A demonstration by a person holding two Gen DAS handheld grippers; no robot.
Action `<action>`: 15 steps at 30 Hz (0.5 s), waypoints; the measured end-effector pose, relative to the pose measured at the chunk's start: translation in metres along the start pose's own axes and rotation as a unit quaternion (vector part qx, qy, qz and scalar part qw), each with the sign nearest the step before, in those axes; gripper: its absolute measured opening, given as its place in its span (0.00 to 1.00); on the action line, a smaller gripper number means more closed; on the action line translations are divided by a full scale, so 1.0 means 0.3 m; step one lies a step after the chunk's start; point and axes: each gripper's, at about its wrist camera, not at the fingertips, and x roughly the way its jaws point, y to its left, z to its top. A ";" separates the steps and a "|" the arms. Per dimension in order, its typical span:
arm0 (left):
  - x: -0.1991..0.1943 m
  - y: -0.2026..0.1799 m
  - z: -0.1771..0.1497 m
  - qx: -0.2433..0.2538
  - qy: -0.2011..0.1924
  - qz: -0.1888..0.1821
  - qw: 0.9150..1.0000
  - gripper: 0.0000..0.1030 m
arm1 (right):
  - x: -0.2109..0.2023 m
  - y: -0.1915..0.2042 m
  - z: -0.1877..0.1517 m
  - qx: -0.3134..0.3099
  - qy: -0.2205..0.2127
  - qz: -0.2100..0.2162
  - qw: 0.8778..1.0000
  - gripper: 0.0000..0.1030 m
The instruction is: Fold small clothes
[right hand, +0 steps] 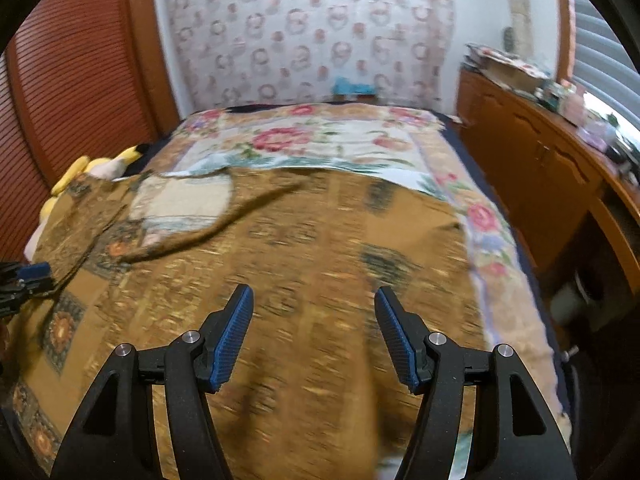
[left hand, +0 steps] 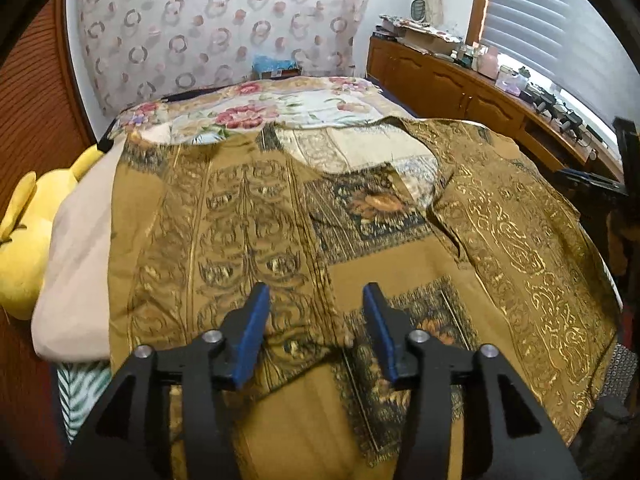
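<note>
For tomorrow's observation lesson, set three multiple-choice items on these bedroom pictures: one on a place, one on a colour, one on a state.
1. Where does the mustard patterned garment lie?
A. on the wooden dresser
B. on the floral bedspread
C. on the floor

2. What colour are the gripper pads?
A. blue
B. red
C. white

3. How does the left gripper stand?
A. shut on the garment
B. shut on the plush toy
C. open, holding nothing

Answers:
1 B, it is spread over the floral bedspread.
2 A, the pads on both fingers are blue.
3 C, its jaws stand apart above the cloth.
</note>
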 end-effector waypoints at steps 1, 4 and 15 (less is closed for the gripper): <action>0.005 0.003 0.008 0.000 -0.001 0.001 1.000 0.52 | -0.008 -0.035 -0.011 0.007 0.002 -0.009 1.000 0.63; 0.040 0.012 0.031 0.000 0.003 0.004 1.000 0.52 | -0.029 -0.116 -0.042 0.024 0.007 -0.032 0.999 0.63; 0.141 0.007 0.064 0.002 0.030 0.013 0.999 0.52 | -0.017 -0.304 -0.135 0.089 0.043 -0.047 0.994 0.63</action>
